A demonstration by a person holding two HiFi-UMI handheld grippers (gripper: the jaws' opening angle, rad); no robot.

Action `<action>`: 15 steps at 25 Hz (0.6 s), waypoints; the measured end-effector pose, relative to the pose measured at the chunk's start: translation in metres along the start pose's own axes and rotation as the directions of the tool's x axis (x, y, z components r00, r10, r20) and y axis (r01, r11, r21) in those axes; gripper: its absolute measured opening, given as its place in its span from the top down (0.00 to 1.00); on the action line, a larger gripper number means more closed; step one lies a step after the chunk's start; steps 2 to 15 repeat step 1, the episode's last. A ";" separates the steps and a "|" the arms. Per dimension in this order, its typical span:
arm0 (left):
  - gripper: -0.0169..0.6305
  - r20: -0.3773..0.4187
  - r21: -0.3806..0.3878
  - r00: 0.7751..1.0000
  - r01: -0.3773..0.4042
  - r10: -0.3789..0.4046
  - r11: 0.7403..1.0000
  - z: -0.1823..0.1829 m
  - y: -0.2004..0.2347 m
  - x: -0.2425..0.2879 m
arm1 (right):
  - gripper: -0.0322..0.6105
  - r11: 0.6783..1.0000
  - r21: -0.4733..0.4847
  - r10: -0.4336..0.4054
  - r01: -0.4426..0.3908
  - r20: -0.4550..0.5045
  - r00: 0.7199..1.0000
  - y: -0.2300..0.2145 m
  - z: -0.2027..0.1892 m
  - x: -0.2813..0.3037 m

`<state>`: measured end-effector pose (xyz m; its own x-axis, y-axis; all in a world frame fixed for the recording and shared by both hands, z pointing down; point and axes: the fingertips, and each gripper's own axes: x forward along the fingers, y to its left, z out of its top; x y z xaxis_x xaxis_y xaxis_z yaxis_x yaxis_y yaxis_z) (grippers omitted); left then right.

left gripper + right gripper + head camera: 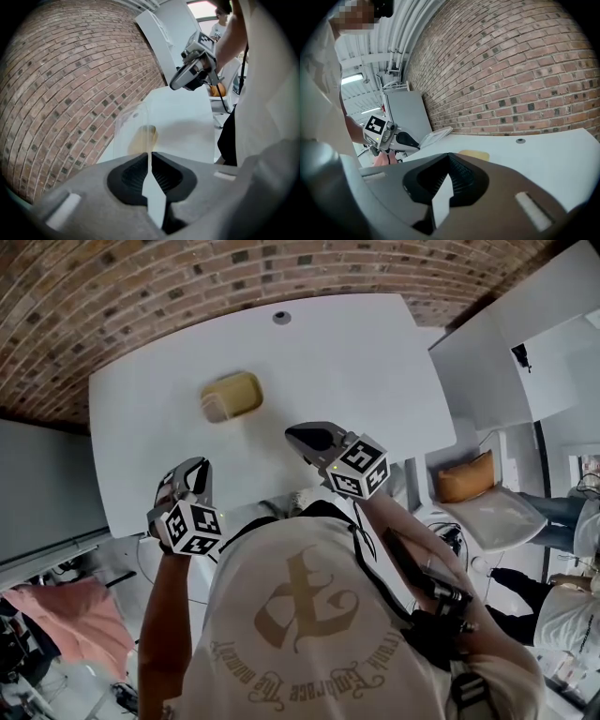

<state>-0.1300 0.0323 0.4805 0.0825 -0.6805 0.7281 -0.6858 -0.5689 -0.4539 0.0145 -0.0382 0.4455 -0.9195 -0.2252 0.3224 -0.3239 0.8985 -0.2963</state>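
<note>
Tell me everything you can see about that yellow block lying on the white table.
The yellow block is tan-yellow with rounded corners and a matte, sponge-like or bread-like look; I cannot tell which. It lies flat on the white table, toward the brick wall, ahead of the left gripper and right gripper, apart from both. Only the table touches it. Its left end looks paler. From the left gripper view it shows through a clear plastic piece pinched in the left gripper.

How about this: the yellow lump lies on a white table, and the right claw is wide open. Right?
No: the right claw is shut, jaws together on nothing, as the right gripper view shows. The yellow lump does lie on the white table. The left claw is shut on clear plastic.
</note>
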 end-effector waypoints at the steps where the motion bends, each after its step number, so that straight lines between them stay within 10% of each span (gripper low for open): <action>1: 0.93 0.000 -0.001 1.000 -0.002 0.002 1.000 -0.001 0.001 -0.001 | 0.94 1.000 -0.001 0.004 -0.004 -0.002 1.000 0.001 0.000 0.002; 15: 0.93 0.000 -0.001 1.000 -0.002 0.002 1.000 -0.001 0.001 -0.001 | 0.94 1.000 -0.001 0.004 -0.004 -0.002 1.000 0.001 0.000 0.002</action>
